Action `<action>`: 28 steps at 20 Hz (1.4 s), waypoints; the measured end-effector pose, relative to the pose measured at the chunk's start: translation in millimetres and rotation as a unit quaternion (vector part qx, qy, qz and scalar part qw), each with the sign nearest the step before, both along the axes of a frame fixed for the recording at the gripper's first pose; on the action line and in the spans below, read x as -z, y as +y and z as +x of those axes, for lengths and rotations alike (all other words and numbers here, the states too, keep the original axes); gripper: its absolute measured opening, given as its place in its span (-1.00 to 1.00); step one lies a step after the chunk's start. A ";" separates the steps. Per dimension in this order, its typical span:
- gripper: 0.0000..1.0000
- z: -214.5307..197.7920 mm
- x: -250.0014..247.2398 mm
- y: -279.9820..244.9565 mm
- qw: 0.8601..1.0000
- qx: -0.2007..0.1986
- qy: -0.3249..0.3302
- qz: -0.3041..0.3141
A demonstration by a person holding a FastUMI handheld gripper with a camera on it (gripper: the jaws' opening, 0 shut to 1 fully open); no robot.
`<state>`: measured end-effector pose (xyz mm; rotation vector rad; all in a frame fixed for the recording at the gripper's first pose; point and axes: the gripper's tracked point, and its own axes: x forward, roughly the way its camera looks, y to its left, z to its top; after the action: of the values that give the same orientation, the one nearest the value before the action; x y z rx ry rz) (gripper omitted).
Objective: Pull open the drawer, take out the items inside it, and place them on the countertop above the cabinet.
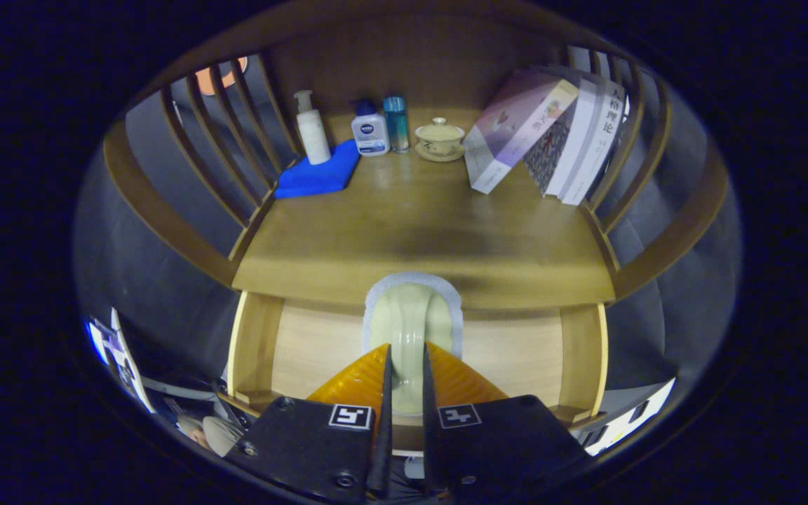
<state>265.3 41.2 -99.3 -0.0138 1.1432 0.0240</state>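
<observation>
countertop (418, 231) of the wooden cabinet, left to right: a folded blue cloth (320, 175) against the slatted left rail, a white pump bottle (311, 130) standing on its far end, just beside it a white bottle with a blue cap (369, 130), touching that a slim blue bottle (396, 123), then a pale lidded cup on a saucer (439, 138), then a row of books (551, 137) leaning toward the right rail.

below the countertop edge: drawer (516, 351) front, light wood, looks closed or nearly so; cannot tell for certain. pale handle (409, 330) at its centre, on a light backing pad.

gripper (405, 375): fingers drawn close together with the handle between them, both fingers against its sides, clamped on it. drawer contents hidden.
</observation>
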 end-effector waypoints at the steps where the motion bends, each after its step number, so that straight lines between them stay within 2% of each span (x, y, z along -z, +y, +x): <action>1: -0.57 11.5 -0.4 1.3 1.000 0.004 -0.001 0.001; 7: -0.57 66.6 17.4 4.6 1.000 0.021 0.015 0.000; 13: -0.57 101.9 41.1 0.1 1.000 0.029 0.010 0.000; 21: -0.55 114.4 42.5 -4.0 0.999 0.039 -0.020 0.019; 24: -0.51 116.2 41.9 -4.2 0.999 0.026 -0.036 0.016; 26: -0.43 115.5 41.7 1.3 0.998 0.008 -0.048 0.030; 28: -0.06 113.5 41.0 9.4 0.996 -0.005 -0.074 0.051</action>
<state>378.8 50.6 -140.3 0.0683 0.9923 0.0876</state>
